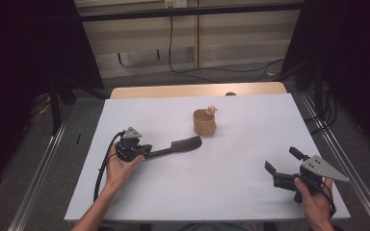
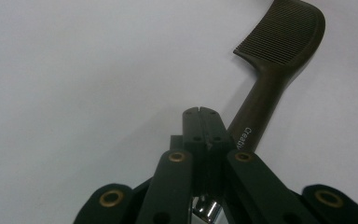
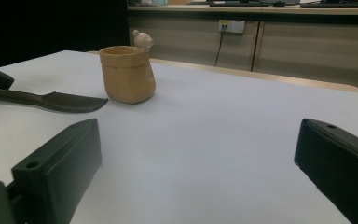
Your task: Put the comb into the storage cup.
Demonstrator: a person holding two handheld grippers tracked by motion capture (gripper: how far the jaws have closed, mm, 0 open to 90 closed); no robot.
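Your left gripper [image 1: 147, 153], held low at the near left, clamps the handle of the dark plastic comb [image 1: 183, 145] lying on the white table [image 1: 250, 125], while your right gripper [image 1: 282, 161] rests near right, jaws wide.

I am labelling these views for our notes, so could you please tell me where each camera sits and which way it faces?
High view: above the person's side, looking forward and down on the table; both forearms show, left gripper, right gripper.
Left gripper view: rides that gripper, along shut fingers beside the comb.
Right gripper view: low, across the table between open fingers toward the cup.
All three share the comb.
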